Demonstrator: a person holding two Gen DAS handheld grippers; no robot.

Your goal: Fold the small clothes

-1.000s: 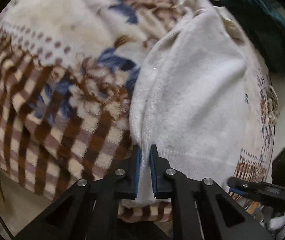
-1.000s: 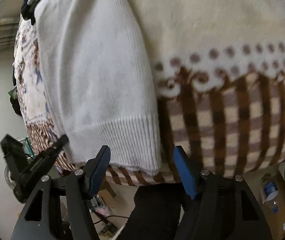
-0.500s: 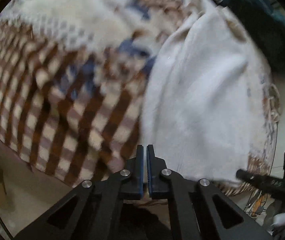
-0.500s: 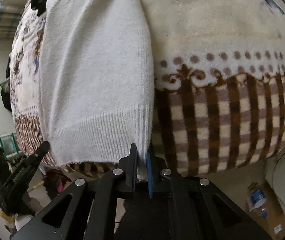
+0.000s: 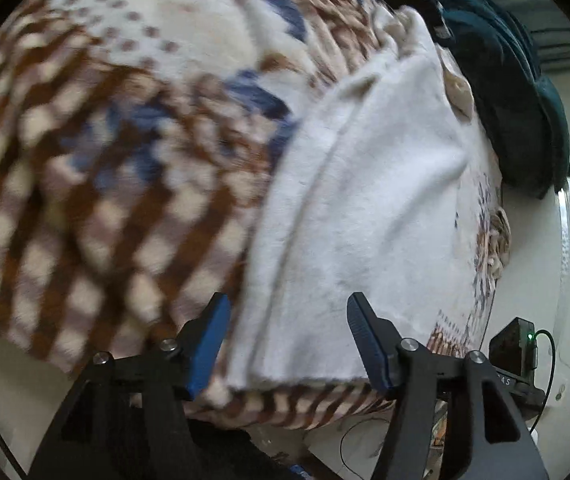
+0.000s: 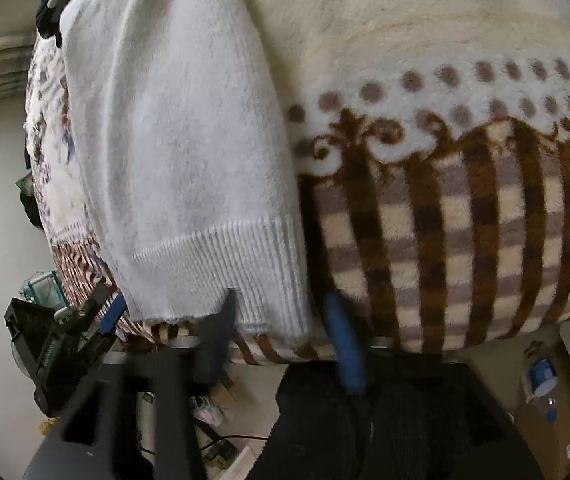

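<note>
The white knit sweater [image 6: 181,152] lies folded into a long strip on the patterned fleece blanket [image 6: 465,220], its long axis running from the blanket's near edge away toward the far side, ribbed hem nearest. Both jaw pairs have just been opening. The left gripper [image 5: 287,340] and the right gripper [image 6: 281,320] each straddle a hem corner, pads spread clear of the fabric.
</note>
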